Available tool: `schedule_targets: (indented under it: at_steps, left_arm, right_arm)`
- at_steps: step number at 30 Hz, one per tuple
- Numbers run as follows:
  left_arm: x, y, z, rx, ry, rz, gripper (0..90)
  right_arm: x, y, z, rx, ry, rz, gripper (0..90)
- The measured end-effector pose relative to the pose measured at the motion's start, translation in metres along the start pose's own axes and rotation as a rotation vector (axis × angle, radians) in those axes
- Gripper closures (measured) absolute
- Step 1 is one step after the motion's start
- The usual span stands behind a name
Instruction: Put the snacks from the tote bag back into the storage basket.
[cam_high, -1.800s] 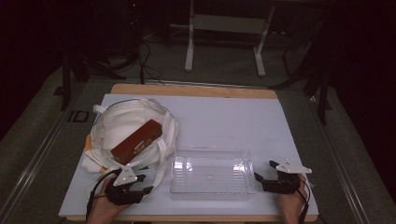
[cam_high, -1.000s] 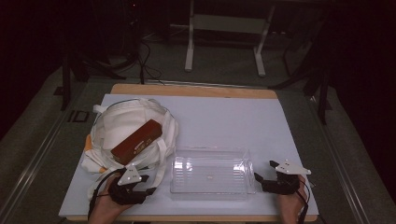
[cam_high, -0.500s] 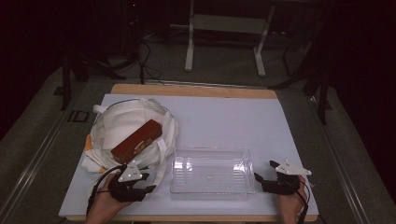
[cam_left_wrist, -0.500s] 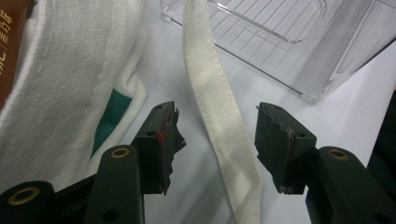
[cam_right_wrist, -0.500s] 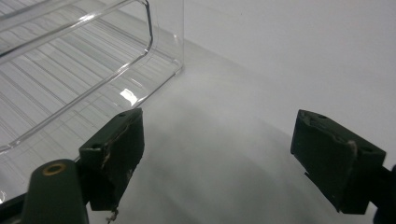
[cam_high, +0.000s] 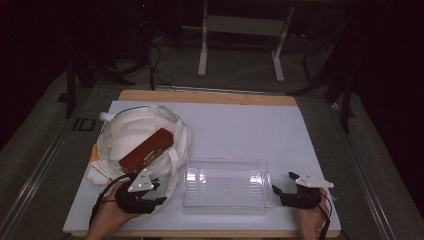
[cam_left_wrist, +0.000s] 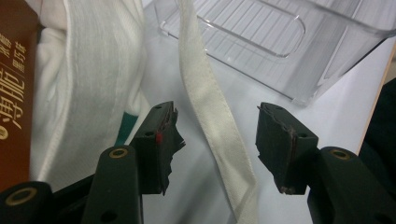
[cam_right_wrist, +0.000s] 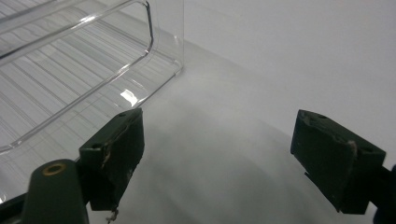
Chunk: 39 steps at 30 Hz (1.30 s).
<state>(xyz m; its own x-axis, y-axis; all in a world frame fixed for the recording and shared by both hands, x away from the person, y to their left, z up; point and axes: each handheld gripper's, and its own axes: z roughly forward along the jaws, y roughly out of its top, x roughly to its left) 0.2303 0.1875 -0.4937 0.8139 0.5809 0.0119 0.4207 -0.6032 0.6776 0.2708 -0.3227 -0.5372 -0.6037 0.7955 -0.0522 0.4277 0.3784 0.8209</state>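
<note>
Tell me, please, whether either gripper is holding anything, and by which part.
Nothing is held. The bag's strap lies between the left gripper's open jaws, untouched; the right gripper is open over bare table.

We read gold Chinese characters, among them 薄脆, down the brown box, and "ID" on the floor plate left of the table.

A wooden surface under a white sheet carries a white cloth bag at left and a clear plastic tray near the front edge
</note>
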Motion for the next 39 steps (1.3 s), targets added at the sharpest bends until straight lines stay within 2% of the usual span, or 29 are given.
schedule_targets:
  at_steps: [11, 21, 31, 39]
  left_arm:
    - [0.001, 0.007, -0.008, 0.002, -0.021, 0.029, 47.7]
    - [0.007, 0.014, -0.023, 0.002, -0.044, 0.051, 50.3]
    - [0.013, 0.021, -0.035, 0.006, -0.05, 0.075, 51.1]
    - [0.02, 0.027, -0.044, -0.001, -0.049, 0.08, 51.9]
  right_arm:
    - [0.0, 0.0, 0.0, -0.002, 0.0, 0.0, 17.4]
    - [0.0, 0.0, 0.0, -0.002, -0.002, -0.001, 17.4]
    - [0.0, 0.0, 0.0, -0.003, -0.003, -0.001, 17.4]
    - [0.001, 0.0, 0.0, -0.003, -0.004, 0.001, 17.4]
